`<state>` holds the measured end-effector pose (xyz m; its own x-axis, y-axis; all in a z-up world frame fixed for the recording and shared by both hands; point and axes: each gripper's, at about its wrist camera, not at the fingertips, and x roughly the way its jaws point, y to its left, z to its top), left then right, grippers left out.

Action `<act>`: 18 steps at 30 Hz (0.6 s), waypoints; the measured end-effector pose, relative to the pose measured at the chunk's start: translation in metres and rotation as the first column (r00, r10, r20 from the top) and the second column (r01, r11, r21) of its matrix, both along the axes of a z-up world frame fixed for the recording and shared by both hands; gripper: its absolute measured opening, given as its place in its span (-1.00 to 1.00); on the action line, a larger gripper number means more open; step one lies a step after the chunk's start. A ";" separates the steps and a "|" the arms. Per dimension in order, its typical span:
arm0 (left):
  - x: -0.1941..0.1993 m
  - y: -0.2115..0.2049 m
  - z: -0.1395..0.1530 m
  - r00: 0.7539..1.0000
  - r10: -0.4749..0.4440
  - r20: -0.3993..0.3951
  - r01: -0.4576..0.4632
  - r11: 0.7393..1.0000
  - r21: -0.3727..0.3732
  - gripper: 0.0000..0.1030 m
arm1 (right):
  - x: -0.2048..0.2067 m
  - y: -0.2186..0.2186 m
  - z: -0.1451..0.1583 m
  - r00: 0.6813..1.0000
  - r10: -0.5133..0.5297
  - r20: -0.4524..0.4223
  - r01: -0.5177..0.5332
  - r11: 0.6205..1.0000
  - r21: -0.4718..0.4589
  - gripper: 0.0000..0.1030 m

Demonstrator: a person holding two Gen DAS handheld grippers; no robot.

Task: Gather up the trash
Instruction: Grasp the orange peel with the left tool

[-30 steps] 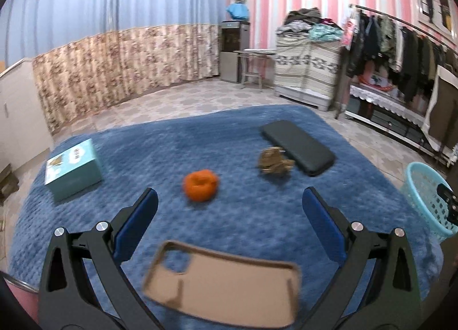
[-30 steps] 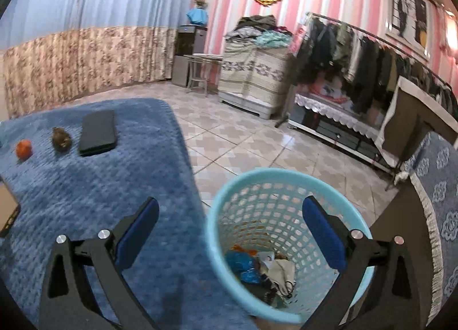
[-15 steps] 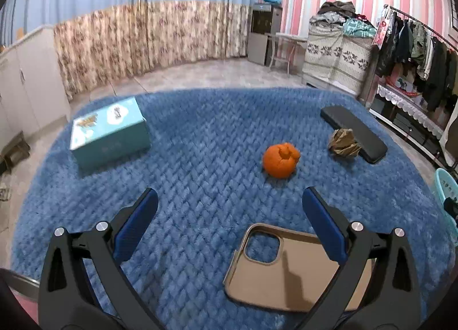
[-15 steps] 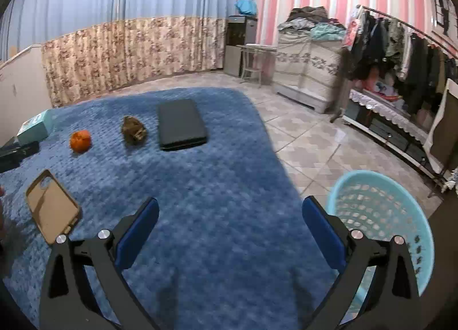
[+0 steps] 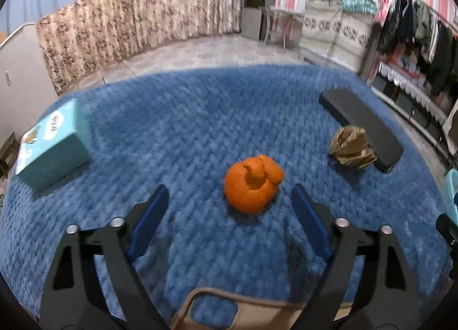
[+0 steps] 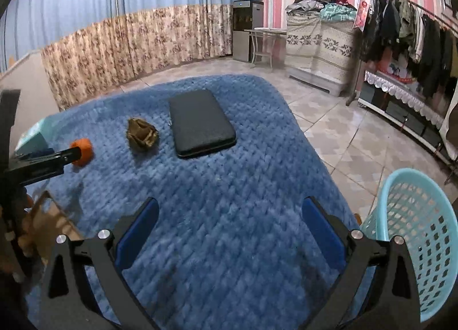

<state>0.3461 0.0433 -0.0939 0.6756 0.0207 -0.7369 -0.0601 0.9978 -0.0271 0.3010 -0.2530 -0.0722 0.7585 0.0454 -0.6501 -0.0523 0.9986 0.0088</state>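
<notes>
The left gripper (image 5: 227, 204) hangs low over the blue blanket (image 5: 200, 118), its fingers (image 5: 148, 215) spread wide and holding nothing, with the orange peel (image 5: 253, 187) lying on the blanket just ahead of the tips and a little toward the right finger. Farther right, a crumpled brown paper (image 5: 350, 148) rests against the near edge of a flat black case (image 5: 362, 126). A teal box (image 5: 51, 146) sits at the blanket's left edge, and a tan phone case (image 5: 243, 312) lies under the left gripper at the bottom of the left view. The right gripper (image 6: 229, 222) is likewise released and empty, above bare blanket, well apart from the paper and the peel. The light blue basket (image 6: 412, 232) stands on the tiled floor (image 6: 343, 129) just beside the blanket's right edge, close to the right gripper's right finger.
</notes>
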 end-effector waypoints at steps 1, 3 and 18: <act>0.006 -0.001 -0.005 1.000 0.003 -0.030 -0.003 1.000 0.005 0.43 | 0.002 0.000 -0.001 1.000 -0.002 -0.002 0.002 1.000 -0.002 0.90; 0.015 -0.003 -0.013 0.996 0.008 -0.090 -0.007 1.000 0.008 0.31 | 0.006 0.001 -0.005 1.000 -0.012 -0.006 0.012 1.000 -0.004 0.90; -0.033 0.021 0.003 0.997 0.044 0.056 -0.044 0.999 -0.005 -0.48 | 0.032 0.048 -0.012 0.996 0.088 -0.014 -0.088 0.995 -0.037 0.90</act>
